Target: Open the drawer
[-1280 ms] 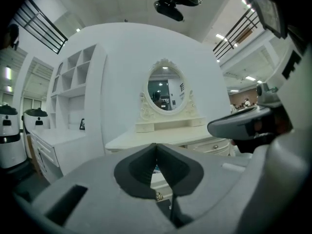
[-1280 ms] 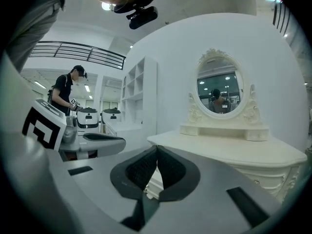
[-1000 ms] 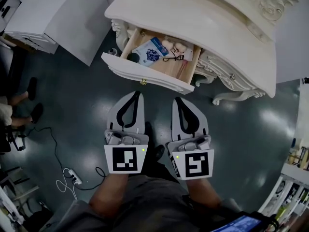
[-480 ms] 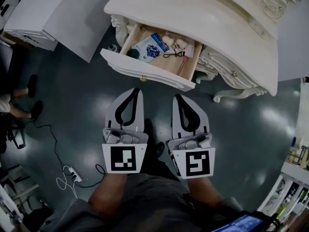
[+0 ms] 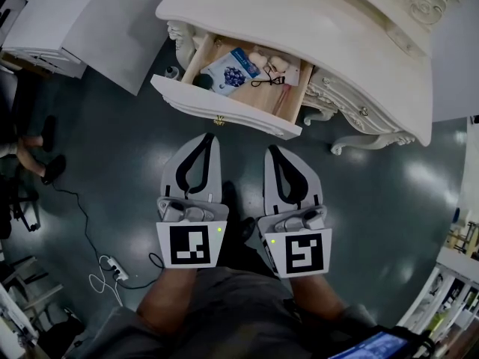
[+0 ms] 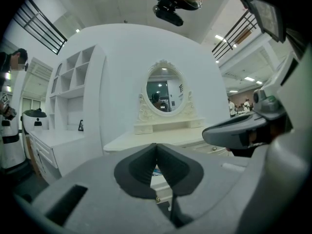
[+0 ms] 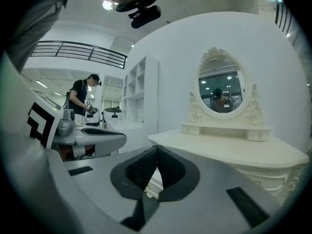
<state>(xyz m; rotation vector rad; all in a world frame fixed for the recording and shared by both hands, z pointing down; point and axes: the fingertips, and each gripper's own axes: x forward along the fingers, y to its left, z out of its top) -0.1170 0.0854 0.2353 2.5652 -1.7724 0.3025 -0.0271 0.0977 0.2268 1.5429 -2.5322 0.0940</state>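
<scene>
Drawer [image 5: 224,109] open beneath dressing table [image 5: 314,28]

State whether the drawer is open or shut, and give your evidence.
Open: the drawer juts out from the dresser, its contents showing.

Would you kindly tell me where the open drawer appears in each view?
Head view: drawer at upper centre, pulled out toward the camera.
Left gripper view: a small sliver at low centre, under the tabletop.
Right gripper view: only a white edge at low centre, likely its front.
Shared landmark: the dressing table top above it.
</scene>
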